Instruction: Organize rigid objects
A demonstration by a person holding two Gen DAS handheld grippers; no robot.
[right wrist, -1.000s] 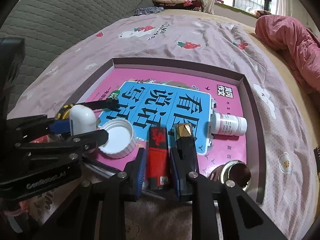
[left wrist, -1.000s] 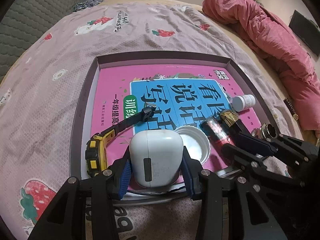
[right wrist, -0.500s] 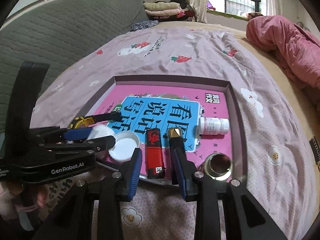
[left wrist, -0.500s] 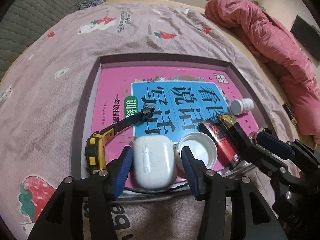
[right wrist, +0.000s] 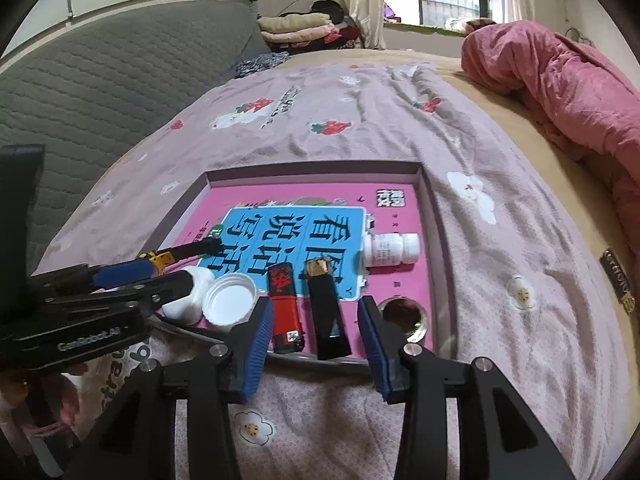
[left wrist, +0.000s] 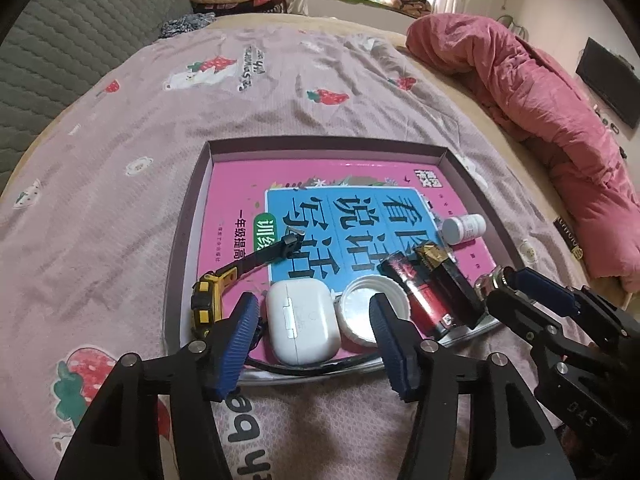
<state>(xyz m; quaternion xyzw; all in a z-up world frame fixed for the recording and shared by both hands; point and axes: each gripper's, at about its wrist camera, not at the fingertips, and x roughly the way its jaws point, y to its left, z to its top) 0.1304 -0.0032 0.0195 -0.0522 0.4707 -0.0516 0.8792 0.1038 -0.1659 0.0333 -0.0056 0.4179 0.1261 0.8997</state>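
A shallow box tray on the bed holds a pink and blue book. Along its near edge lie a yellow tape measure, a white earbud case, a white lid, a red lighter, a black lighter, a metal ring and a white pill bottle. My left gripper is open and empty, just before the case. My right gripper is open and empty, just before the two lighters.
The bed has a lilac strawberry-print sheet. A pink quilt is bunched at the far right. A grey padded headboard runs along the left. Folded clothes sit at the far end.
My left gripper let go of the white earbud case and drew back. My right gripper let go of the red lighter, opened wide and drew back. Both lie in the tray.
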